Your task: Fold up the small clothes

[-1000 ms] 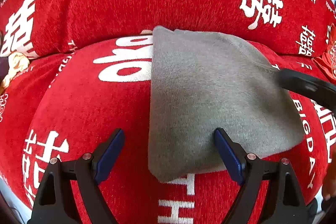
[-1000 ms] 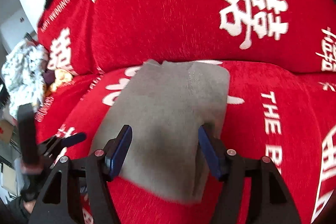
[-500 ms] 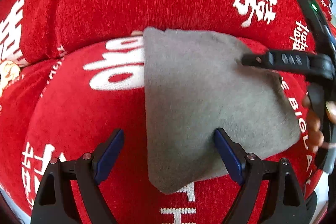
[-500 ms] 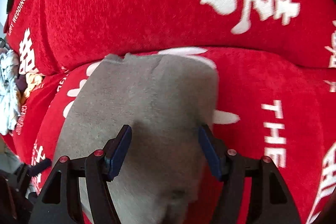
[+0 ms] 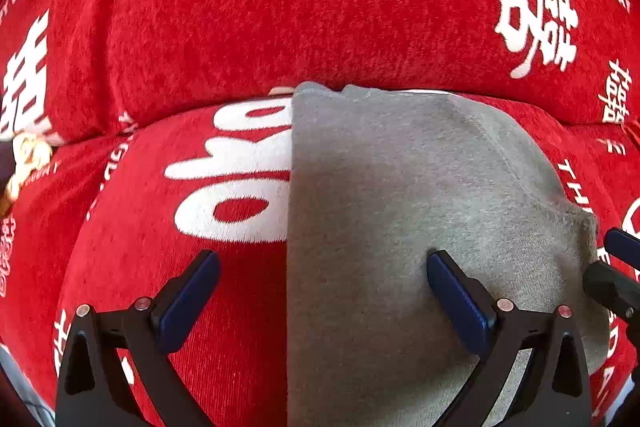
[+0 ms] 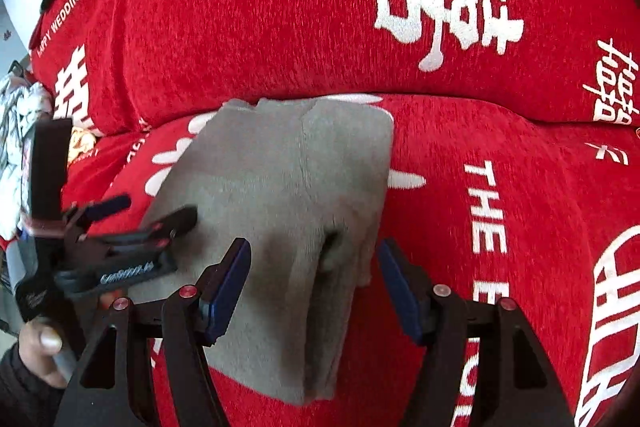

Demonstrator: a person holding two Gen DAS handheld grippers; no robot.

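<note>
Grey garment (image 5: 400, 227) lies already folded, apparently doubled, on the red cover (image 5: 200, 27), with left gripper (image 5: 320, 291) and right gripper (image 6: 314, 281) both spread, grasping nothing, perhaps one fold remaining.

Red sofa cover (image 5: 320, 7) printed with white lettering.

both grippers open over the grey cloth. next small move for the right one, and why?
Probably lower the right gripper and close on the near right edge of the grey garment. Its jaws stand open astride the bunched layers there, gripping nothing. The left gripper is open too, straddling the cloth's left edge on the red sofa cover.
</note>
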